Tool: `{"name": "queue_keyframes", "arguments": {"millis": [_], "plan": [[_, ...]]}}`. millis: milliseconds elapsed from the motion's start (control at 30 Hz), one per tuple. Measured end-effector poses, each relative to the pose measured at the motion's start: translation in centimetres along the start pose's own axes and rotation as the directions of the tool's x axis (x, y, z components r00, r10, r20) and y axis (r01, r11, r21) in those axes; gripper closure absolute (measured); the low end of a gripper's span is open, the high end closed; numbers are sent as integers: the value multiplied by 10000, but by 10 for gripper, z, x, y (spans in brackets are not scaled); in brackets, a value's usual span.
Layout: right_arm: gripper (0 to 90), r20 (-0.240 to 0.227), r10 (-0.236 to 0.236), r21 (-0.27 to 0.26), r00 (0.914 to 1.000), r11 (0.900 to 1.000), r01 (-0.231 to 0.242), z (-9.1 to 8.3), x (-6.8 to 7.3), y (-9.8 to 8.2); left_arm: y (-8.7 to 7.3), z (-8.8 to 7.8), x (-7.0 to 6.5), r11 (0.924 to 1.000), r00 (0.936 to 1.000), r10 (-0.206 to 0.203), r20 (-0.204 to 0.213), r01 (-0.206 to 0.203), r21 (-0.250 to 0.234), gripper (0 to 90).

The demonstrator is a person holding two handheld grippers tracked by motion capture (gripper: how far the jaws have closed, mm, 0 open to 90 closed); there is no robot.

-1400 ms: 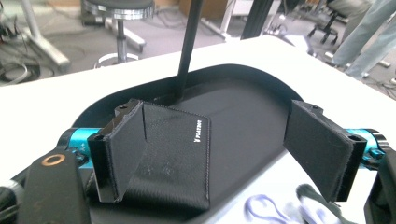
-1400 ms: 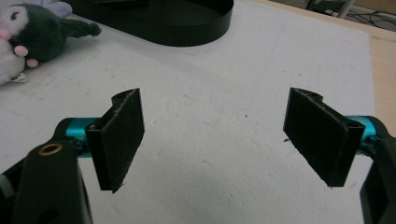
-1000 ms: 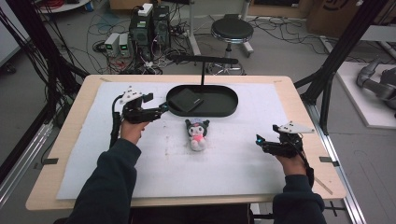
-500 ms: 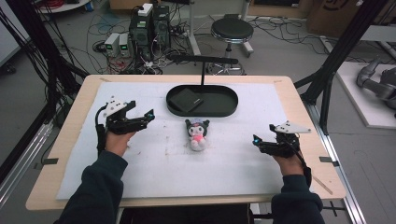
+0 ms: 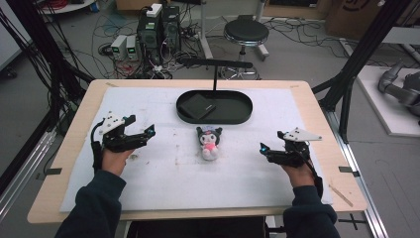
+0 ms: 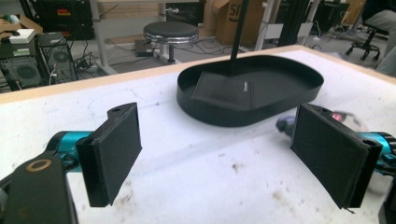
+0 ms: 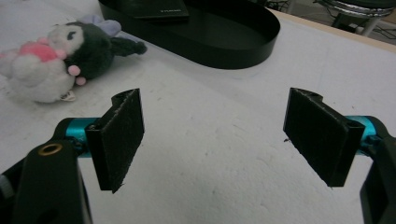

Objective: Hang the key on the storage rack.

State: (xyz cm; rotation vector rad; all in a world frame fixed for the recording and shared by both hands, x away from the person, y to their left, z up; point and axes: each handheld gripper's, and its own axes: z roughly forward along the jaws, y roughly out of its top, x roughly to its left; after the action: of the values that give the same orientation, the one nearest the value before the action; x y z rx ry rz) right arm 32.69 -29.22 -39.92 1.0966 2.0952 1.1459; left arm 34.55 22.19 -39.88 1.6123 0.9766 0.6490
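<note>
On the white mat (image 5: 163, 183) covering the table (image 5: 69, 163), the plush toy (image 5: 208, 143) lay on its back roughly midway between both hands, just in front of the black oval tray (image 5: 233, 117), near its rim but apart from it. Nothing touched it.

Left gripper (image 5: 141, 134) sat out at the table's left side, well apart from the toy, jaws spread as wide as they go, nothing between them; they'd just been opening. Its own camera showed bare mat between the pads (image 6: 112, 151), with the tray (image 6: 261, 116) ahead and a sliver of the toy (image 6: 286, 124) peeking past the right-hand pad. So it wasn't lined up on the toy, looked more like a parked, ready pose.

Right gripper (image 5: 263, 148) mirrored it on the right side, jaws apart and empty, pointed toward the centre. In the right gripper view the pads (image 7: 122, 137) framed bare mat, the toy (image 7: 51, 58) was off to the upper left and the tray (image 7: 243, 49) beyond.

Tray held a flat dark rectangular item (image 5: 196, 106) at its left end; a thin post rose from the tray's back to a bar overhead. Free floor at the right end was probably why the toy sat just in front: short hop in. Judgement: the pick hadn't started; either hand could take it.
</note>
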Motion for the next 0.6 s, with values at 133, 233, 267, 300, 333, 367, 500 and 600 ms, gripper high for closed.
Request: {"name": "queue_keyframes", "arguments": {"millis": [133,233,267,300,333,367,500,600], "plan": [[207,-293,-149,143,9995,9998,154,5,10,4,-9,-4,1,9999,10000,-90,-35,90,97,159],[207,-663,-73,201,9978,9998,86,9,21,10,-10,-6,1,9999,9999,41,-91,-40,112,160],[207,-743,-151,202,9971,9997,166,12,26,12,-11,-7,1,9999,9999,43,-125,-42,106,162],[207,-784,-234,196,9966,9995,250,14,31,14,-13,-7,1,9999,9998,25,-173,-23,135,163],[207,-858,-309,206,9958,9993,328,17,35,17,-15,-8,2,9999,9998,0,-205,3,159,163],[207,-892,-367,257,9953,9989,391,20,39,19,-16,-8,3,9998,9997,-53,-252,57,179,164],[207,-999,-510,377,9937,9978,550,35,52,29,-20,-9,5,9997,9996,-176,-239,180,188,164],[208,-1057,-492,513,9932,9972,549,45,60,37,-22,-8,7,9992,9997,-186,-184,192,354,166]]}}
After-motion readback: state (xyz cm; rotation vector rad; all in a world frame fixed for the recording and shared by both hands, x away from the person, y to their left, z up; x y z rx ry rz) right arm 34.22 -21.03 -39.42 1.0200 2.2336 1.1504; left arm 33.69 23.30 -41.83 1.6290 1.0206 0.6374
